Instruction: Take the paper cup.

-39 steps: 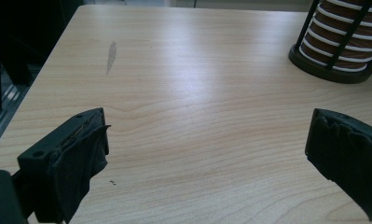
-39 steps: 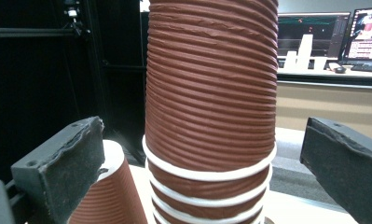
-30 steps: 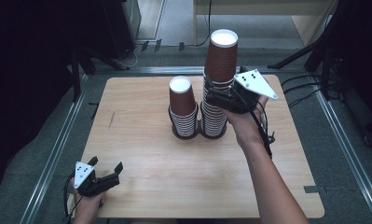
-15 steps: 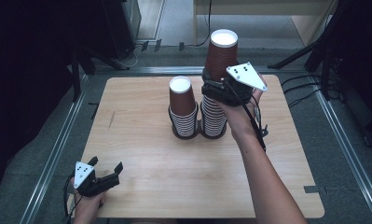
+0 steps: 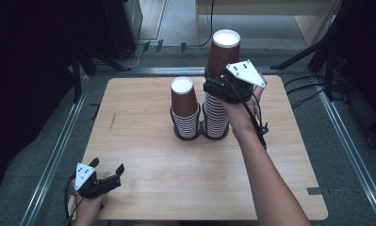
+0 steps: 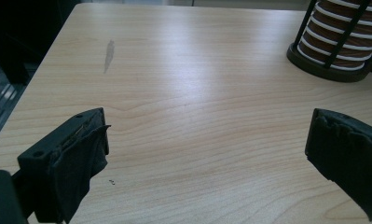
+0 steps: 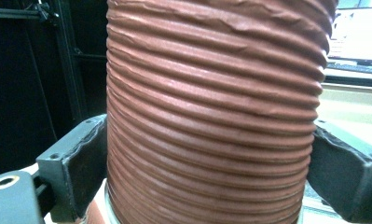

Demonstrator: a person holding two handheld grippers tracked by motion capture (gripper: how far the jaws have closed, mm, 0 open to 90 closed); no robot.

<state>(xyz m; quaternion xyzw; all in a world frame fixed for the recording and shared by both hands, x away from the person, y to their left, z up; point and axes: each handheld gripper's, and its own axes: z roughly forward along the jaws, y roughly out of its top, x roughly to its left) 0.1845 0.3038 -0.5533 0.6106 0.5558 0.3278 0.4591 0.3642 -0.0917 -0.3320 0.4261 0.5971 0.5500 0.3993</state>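
Two stacks of ribbed brown paper cups stand in a black wire holder [image 5: 186, 137] at the table's middle. The left stack [image 5: 185, 109] is shorter; the right stack [image 5: 216, 117] is taller. My right gripper [image 5: 215, 84] is shut on the top cup [image 5: 224, 51] of the right stack, near that cup's base. In the right gripper view both jaws press the sides of the ribbed cup [image 7: 211, 93]. My left gripper [image 5: 108, 165] rests open at the table's near left corner, nothing between its jaws [image 6: 207, 154].
The wooden table [image 5: 143, 108] has a small dark mark [image 6: 109, 51] on its left part. Metal rails and cables run along the floor on both sides. The holder's base [image 6: 321, 69] lies far ahead of the left gripper.
My right gripper has shifted a little left and up against the tall stack. The top cup's rim stays at the same height. The left gripper has not moved.
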